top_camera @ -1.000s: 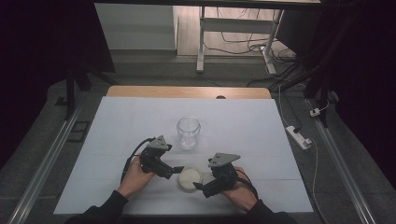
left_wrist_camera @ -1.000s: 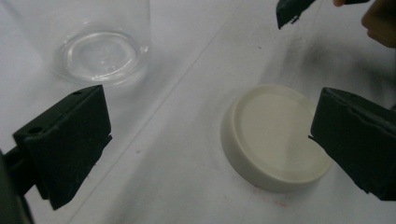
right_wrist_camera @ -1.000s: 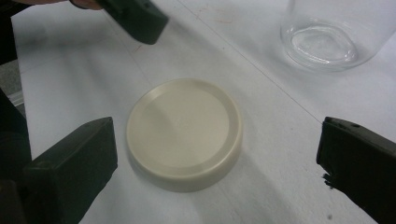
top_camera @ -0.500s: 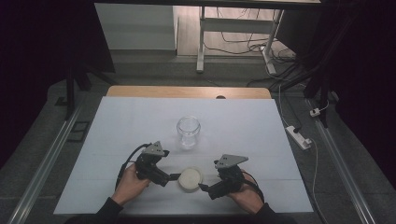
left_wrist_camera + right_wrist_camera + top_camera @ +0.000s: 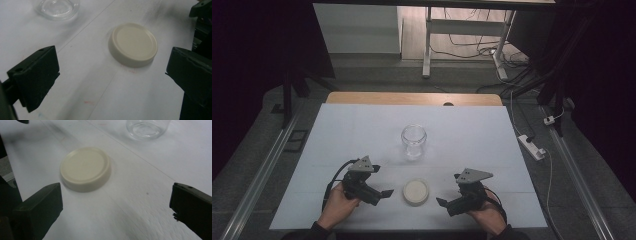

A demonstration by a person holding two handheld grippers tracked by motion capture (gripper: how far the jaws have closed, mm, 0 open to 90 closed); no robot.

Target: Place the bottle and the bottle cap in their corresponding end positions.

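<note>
This looks like a lab or test room set up for recording, not a home. A plain white-covered work table with a pale wooden far edge stands on a grey floor, flanked by long metal rails running along both sides. Beyond it stand the white metal legs of a second desk, with loose black cables trailing over the wooden floor behind. A white power strip lies on the grey floor at the right (its cord runs off toward the front). Dark surroundings close in on both sides, with black stand legs at the left.
</note>
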